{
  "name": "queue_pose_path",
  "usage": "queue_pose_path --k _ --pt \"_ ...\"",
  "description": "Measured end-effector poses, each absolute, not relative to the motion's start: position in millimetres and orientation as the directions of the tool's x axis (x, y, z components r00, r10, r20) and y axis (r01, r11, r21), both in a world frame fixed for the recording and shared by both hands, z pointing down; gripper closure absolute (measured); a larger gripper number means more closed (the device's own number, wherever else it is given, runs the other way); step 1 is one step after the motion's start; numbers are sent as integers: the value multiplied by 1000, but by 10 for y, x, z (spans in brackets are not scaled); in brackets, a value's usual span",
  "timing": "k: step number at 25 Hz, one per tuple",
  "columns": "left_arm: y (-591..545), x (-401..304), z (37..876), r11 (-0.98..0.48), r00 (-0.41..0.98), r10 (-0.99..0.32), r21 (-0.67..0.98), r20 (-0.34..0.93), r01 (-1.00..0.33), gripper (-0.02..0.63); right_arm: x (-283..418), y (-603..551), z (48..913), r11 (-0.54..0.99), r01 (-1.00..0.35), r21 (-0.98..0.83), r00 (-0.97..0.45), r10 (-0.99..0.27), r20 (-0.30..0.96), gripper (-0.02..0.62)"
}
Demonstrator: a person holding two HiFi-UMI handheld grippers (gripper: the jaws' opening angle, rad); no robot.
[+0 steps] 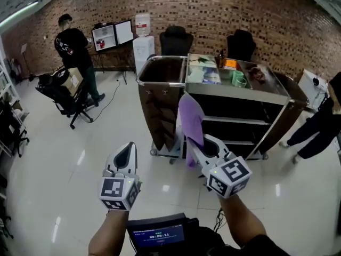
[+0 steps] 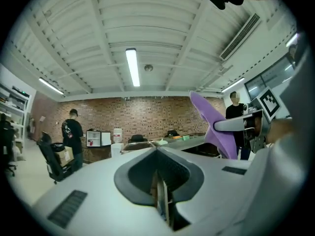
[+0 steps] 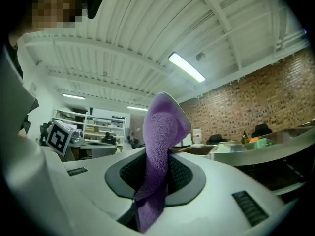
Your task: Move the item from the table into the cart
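Observation:
A purple cloth (image 1: 190, 122) hangs from my right gripper (image 1: 196, 147), which is shut on it just in front of the cart (image 1: 241, 93). In the right gripper view the cloth (image 3: 161, 132) rises between the jaws of the right gripper (image 3: 155, 181) and folds over. My left gripper (image 1: 128, 146) is held beside it on the left, over the floor. In the left gripper view the jaws of the left gripper (image 2: 158, 181) meet with nothing between them, and the purple cloth (image 2: 212, 122) shows to the right. The cart has a steel top tray and a brown bag (image 1: 160, 108) at its left end.
Folded cloths (image 1: 202, 71) and a green cup (image 1: 238, 79) lie on the cart's top. A person in black (image 1: 74, 49) stands by an office chair (image 1: 61, 92) at far left. Another person (image 1: 319, 127) stands right of the cart. A water dispenser (image 1: 143, 41) is behind.

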State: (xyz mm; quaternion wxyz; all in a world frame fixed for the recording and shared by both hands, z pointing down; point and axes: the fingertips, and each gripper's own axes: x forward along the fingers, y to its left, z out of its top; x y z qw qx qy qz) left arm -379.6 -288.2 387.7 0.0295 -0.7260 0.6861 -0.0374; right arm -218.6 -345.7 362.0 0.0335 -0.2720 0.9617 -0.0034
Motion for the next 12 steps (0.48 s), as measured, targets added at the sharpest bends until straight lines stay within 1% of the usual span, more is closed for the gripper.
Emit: queue_pose_path --k 4,8,12 --pt "-4155 -3015 3795 -173 174 -985 -75 2 -982 606 -1319 -4498 3554 782 -623 -18 -780 -622 -62 531" --pt "-5465 -2109 3684 -278 281 -960 -87 -14 -957 606 -379 -5710 3483 718 -696 -2 -716 -695 -71 531" --pt "-6543 -1452 3581 -373 376 -927 -72 -21 -925 606 215 -6731 3440 653 -757 3 -652 -755 -72 531"
